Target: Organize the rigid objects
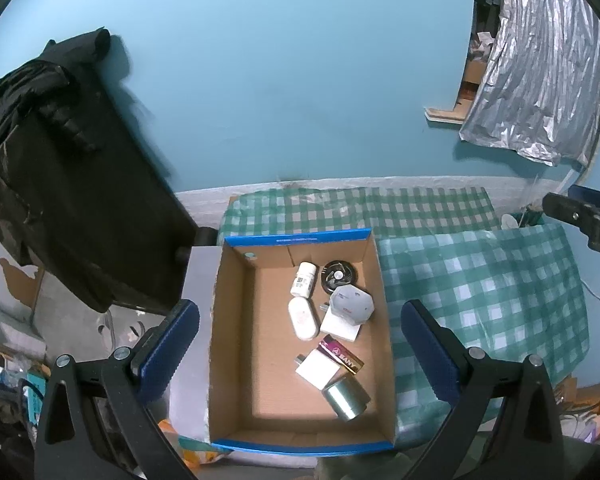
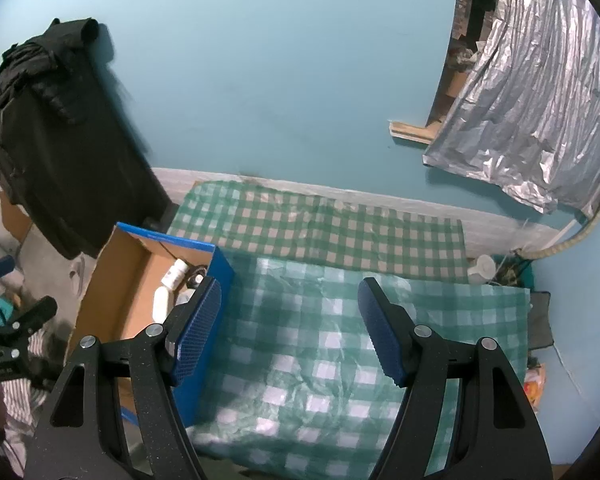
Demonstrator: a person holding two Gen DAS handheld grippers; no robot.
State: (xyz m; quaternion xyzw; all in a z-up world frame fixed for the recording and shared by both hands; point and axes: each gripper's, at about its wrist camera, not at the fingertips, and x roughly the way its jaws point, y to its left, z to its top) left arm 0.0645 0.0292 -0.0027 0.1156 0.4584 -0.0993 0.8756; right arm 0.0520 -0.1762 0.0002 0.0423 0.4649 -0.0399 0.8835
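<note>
Box: the cardboard box (image 1: 256, 344) with blue rims stands at the left edge of the green checked cloth (image 1: 480, 292); its long axis runs away from the camera toward the wall.
Contents: all lie in the box's right half: a white bottle (image 1: 303, 279) and a dark round disc (image 1: 340, 275) near the far wall, a white oval case (image 1: 302, 318) and a grey hexagonal piece (image 1: 351, 304) mid-box, a maroon packet (image 1: 342, 355), a white square adapter (image 1: 318, 369) and a silver cylinder (image 1: 347, 398) toward the near wall.
Axes: the bottle and oval case lie roughly along the box's length; the cylinder lies on its side, tilted across it.
Left gripper (image 1: 300, 344): above the box, pointing down into it, jaws spread wide, nothing between them; the nearer tool.
Right gripper (image 2: 290, 328): right of the box over bare cloth, jaws apart and empty.
Cloth: no loose item visible outside the box.
Judgement: sorting looks nearly or fully done.
</note>
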